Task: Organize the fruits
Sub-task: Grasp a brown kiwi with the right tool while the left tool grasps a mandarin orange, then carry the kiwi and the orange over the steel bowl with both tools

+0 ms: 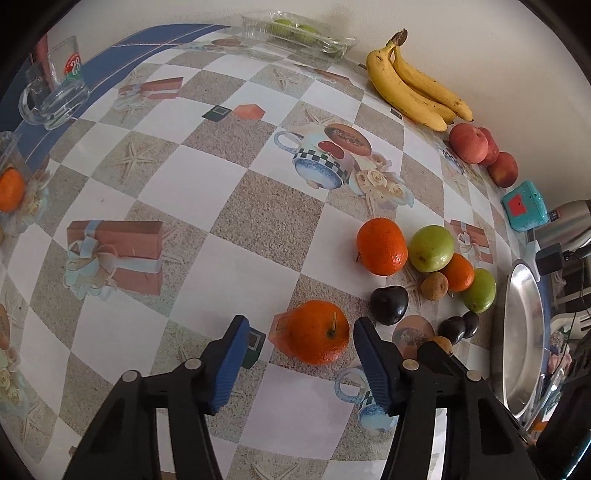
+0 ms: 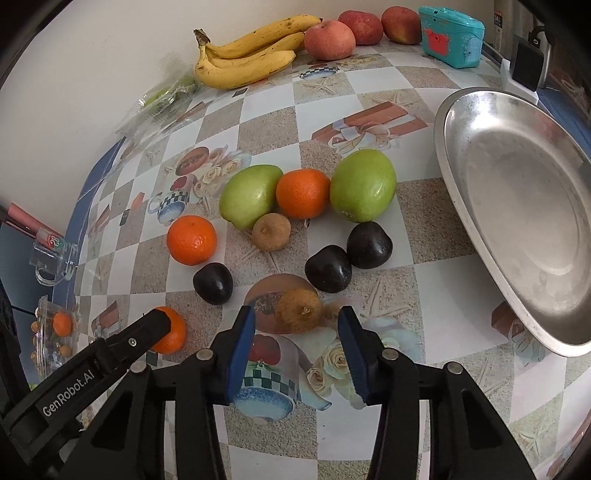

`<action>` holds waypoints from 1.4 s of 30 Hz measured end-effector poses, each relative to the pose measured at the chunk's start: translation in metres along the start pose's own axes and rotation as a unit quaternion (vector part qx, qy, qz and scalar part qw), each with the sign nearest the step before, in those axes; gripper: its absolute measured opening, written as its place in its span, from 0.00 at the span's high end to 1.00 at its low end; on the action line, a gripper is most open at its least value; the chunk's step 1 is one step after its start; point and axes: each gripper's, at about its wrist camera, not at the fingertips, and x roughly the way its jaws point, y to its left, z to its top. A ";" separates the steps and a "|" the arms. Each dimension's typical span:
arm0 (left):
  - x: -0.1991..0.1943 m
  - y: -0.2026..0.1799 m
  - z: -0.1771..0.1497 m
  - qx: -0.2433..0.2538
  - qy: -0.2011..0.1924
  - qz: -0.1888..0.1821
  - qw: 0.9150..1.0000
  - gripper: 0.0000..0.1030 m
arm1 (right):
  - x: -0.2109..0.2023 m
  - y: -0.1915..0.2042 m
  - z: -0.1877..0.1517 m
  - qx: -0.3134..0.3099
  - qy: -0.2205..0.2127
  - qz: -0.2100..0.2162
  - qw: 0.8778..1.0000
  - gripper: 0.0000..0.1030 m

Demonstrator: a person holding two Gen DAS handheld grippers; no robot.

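Metal tray: nothing placed yet. Loose fruit heaped on table. Left gripper: jaws released, set astride orange. Right gripper: jaws released, set astride kiwi. Sorting barely begun.

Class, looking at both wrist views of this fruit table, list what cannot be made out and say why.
- Clear box contents, left wrist view: blurred by plastic glare.
- Orange, right wrist view: partly hidden by the left hand-held gripper.
- Steel tray, both views: cut off by the frame edge.
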 end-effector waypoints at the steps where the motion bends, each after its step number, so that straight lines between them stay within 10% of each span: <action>1: 0.001 0.000 0.000 -0.001 0.003 -0.003 1.000 0.44 | 0.000 0.000 0.000 -0.001 0.001 0.001 1.000 0.60; 10: 0.005 -0.004 -0.001 0.000 0.009 -0.022 1.000 0.63 | 0.002 0.000 0.001 -0.003 0.002 0.006 1.000 0.73; 42: -0.045 -0.027 0.004 0.027 -0.060 -0.032 0.997 0.63 | -0.046 -0.019 0.011 0.005 -0.037 -0.019 0.999 0.74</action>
